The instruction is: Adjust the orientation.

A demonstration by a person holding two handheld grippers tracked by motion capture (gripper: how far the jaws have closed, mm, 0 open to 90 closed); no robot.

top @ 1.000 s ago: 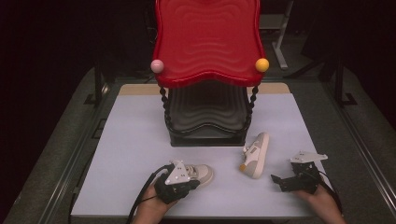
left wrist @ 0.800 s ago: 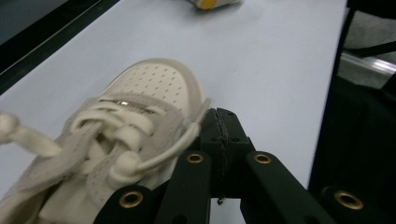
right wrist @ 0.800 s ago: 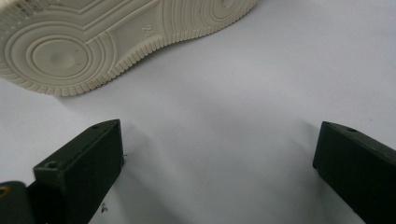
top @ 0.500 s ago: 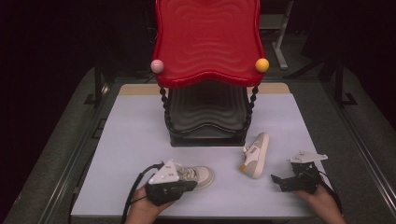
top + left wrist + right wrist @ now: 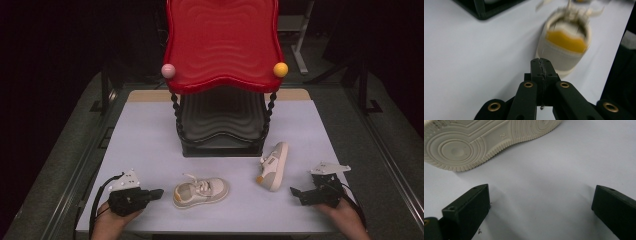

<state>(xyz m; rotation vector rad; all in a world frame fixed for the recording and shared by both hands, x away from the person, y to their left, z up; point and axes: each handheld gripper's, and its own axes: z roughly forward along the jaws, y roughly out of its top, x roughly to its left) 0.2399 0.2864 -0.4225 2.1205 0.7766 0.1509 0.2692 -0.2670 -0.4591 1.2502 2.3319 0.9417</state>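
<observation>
A small cream-white child's sneaker with loose laces and an orange insole point(image 5: 201, 192) is sitting upright on its sole on the pale lavender table top point(image 5: 150, 135), at about 6 o'clock from the table's middle, toe pointing toward 3 o'clock and heel toward 9 o'clock. In the left gripper view the same shoe point(image 5: 564, 47) is showing its open heel end, the orange lining bright inside a cream collar, slightly blurred. A second cream sneaker with an orange heel patch point(image 5: 274, 166) is lying tipped on its side at about 4 o'clock from the centre, just in front of the black ribbed lower shelf point(image 5: 222, 125) of a stand topped by a wavy glossy red tray point(image 5: 222, 45). The right gripper view is looking at that shoe's ridged cream sole point(image 5: 486, 137).

The left gripper point(image 5: 159, 192) is lying low and level at 9 o'clock of the upright sneaker, near its heel but apart from it, pointing toward 3 o'clock. Its jaws are pressed fully together with nothing between them.

The right gripper point(image 5: 292, 190) is resting low at 5 o'clock of the table, pointing toward 9 o'clock, close to the tipped shoe's sole without touching. Its jaws are standing wide apart over bare table, gripping nothing.
</observation>
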